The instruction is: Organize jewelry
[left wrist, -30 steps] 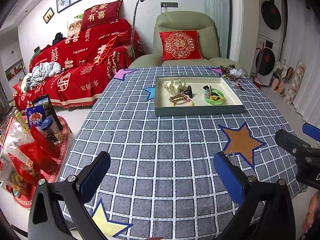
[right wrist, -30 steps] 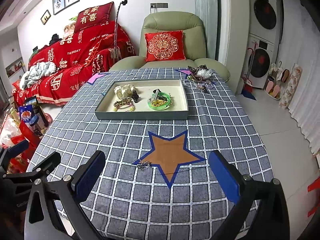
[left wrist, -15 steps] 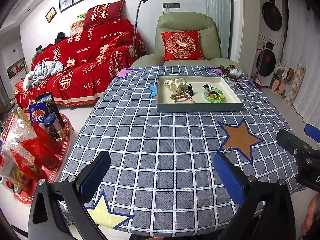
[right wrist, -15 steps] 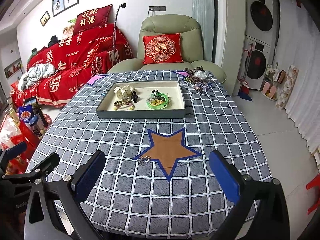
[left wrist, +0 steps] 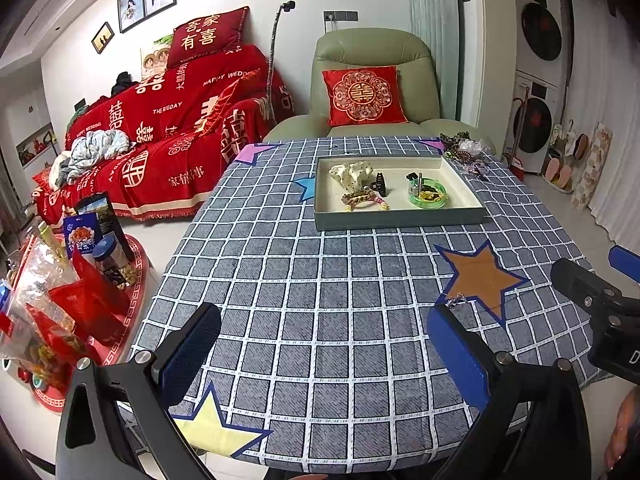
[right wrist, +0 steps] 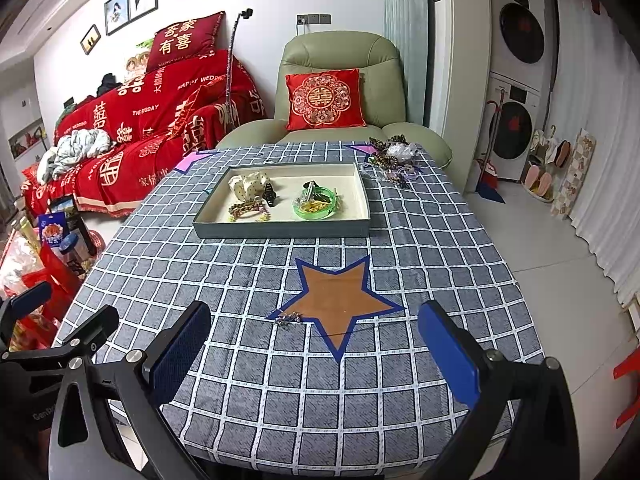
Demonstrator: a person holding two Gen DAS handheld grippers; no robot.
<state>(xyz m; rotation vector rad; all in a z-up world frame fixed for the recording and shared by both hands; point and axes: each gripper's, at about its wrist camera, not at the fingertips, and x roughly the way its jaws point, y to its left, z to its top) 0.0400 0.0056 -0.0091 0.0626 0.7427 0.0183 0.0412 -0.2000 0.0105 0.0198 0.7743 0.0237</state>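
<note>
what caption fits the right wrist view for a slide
Open right gripper over checked tablecloth, small chain by brown star, jewelry tray beyond.

Woven matt tablecloth (right wrist: 280, 380), glossy green plastic bangle (right wrist: 316, 208), matt tray (right wrist: 280, 230).

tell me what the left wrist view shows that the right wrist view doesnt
Only the left wrist view shows the yellow star on the cloth's near corner, the blue star beside the tray, and the right gripper's body at its right edge. Only the right wrist view shows the red stool corner on the floor. Both share the tray, the orange star, the small chain at its tip, and the loose jewelry pile.
</note>
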